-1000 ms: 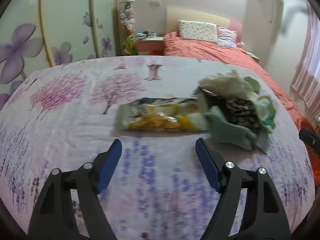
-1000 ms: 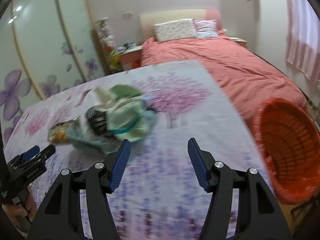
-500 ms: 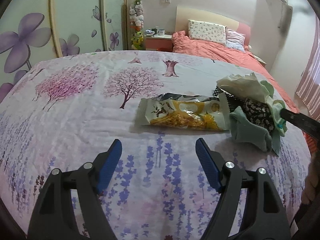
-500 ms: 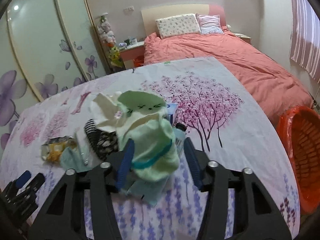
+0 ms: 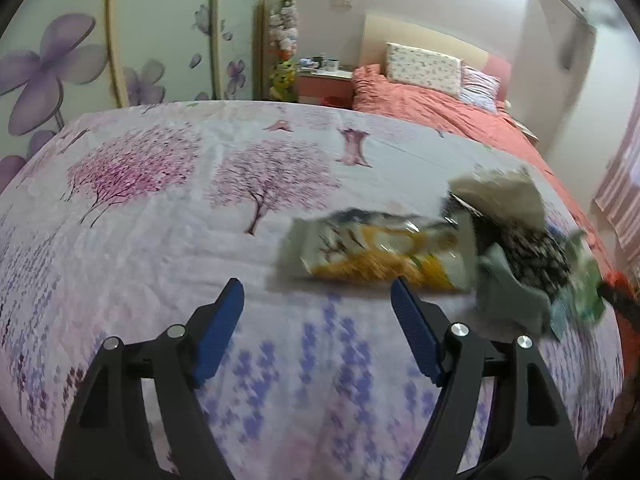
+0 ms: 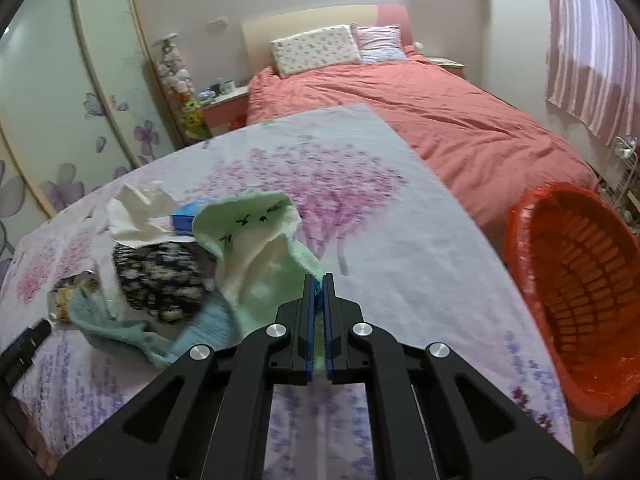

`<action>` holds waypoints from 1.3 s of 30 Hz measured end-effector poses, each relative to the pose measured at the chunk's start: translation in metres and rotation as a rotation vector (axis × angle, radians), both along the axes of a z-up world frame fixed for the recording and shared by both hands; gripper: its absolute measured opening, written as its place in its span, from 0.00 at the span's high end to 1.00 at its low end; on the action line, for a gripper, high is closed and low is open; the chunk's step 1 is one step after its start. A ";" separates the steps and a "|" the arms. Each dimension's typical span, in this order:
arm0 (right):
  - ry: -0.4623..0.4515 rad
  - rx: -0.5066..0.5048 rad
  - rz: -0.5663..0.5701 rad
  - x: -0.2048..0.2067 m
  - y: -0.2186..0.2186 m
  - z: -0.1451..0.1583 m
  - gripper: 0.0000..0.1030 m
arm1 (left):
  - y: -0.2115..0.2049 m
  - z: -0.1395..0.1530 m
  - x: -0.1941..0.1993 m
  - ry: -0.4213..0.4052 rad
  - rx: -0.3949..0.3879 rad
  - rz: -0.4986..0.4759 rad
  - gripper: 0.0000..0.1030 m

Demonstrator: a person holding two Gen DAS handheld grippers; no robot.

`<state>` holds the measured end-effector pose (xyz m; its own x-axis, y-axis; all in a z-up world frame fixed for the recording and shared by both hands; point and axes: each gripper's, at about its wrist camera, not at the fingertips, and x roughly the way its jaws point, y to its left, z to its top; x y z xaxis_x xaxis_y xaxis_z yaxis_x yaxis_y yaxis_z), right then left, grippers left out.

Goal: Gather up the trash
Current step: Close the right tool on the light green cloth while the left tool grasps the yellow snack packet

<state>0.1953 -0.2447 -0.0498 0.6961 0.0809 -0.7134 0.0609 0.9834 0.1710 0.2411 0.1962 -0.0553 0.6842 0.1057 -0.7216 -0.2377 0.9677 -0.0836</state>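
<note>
A pile of items lies on the flowered bedsheet (image 5: 160,208). A yellow and white snack bag (image 5: 384,252) lies just beyond my left gripper (image 5: 316,300), which is open and empty. Beside the bag are a black patterned cloth (image 6: 160,276), a white tissue (image 6: 140,216), a blue box (image 6: 186,222) and a pale green cloth (image 6: 260,256). My right gripper (image 6: 318,280) is shut on the edge of the pale green cloth, which is lifted. The red basket (image 6: 580,280) stands to the right, beside the sheet.
A bed with a coral cover (image 6: 440,112) and pillows (image 6: 316,48) lies beyond. A wardrobe with purple flowers (image 5: 60,64) is at left. A nightstand (image 5: 324,80) stands by the bed. A striped curtain (image 6: 588,48) hangs at right.
My right gripper moved in over the pile and closed on the green cloth. My left gripper stayed open and shifted left, so the snack bag now sits to its right.
</note>
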 end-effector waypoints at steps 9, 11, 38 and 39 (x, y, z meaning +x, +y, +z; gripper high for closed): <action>0.026 -0.008 -0.003 -0.003 -0.004 -0.011 0.96 | 0.026 -0.002 0.030 0.030 -0.076 0.041 0.43; 0.025 -0.009 -0.001 -0.006 -0.007 -0.012 0.96 | 0.030 0.003 0.030 0.009 -0.091 0.056 0.43; 0.020 -0.025 0.014 -0.020 -0.003 -0.011 0.96 | 0.018 -0.012 0.015 0.168 -0.070 -0.142 0.55; 0.019 -0.026 0.016 -0.021 -0.002 -0.010 0.96 | 0.015 -0.012 0.007 0.161 -0.078 -0.156 0.54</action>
<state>0.1744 -0.2472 -0.0600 0.6815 0.0730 -0.7281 0.0483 0.9883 0.1444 0.2481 0.2112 -0.0669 0.5632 -0.0526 -0.8247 -0.1025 0.9858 -0.1329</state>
